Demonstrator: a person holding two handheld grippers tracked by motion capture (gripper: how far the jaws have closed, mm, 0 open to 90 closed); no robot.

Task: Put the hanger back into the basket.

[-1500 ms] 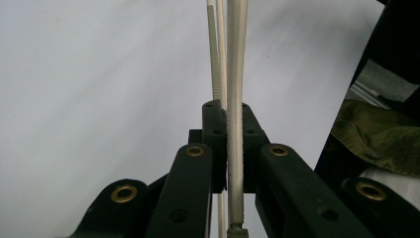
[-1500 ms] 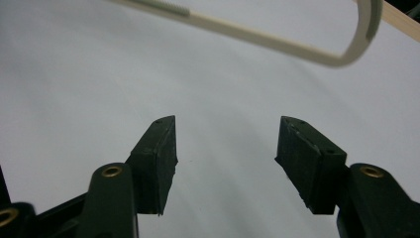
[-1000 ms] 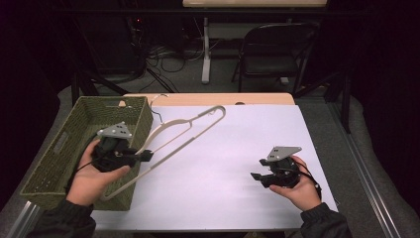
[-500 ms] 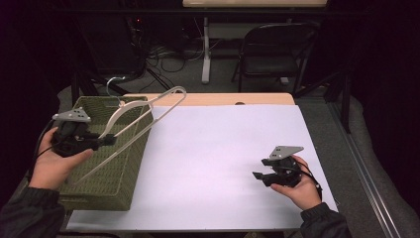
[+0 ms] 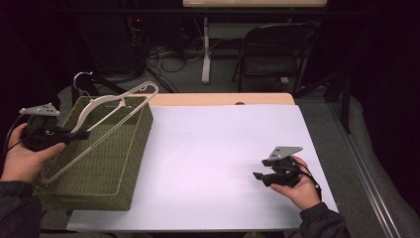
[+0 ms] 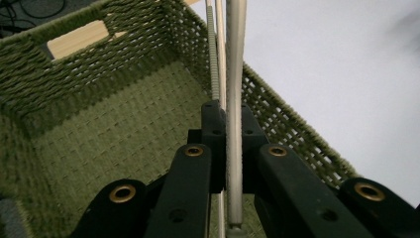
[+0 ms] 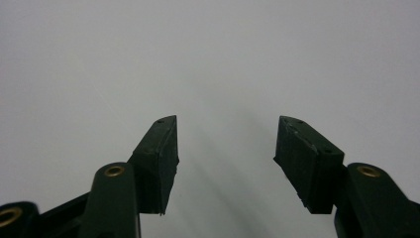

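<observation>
Left claw (image 6: pixel 225 144) clamped on the hanger (image 5: pixel 106 121) above the basket (image 5: pixel 126 163): lower it flat inside (hook overhangs the far rim). Right claw (image 7: pixel 225 158) apart, idle.

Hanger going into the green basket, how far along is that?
Done: the left gripper is shut on the hanger and has it over the basket. In hand: holding it above the rim. Left: lowering and releasing. The right gripper rests open on the table.
</observation>
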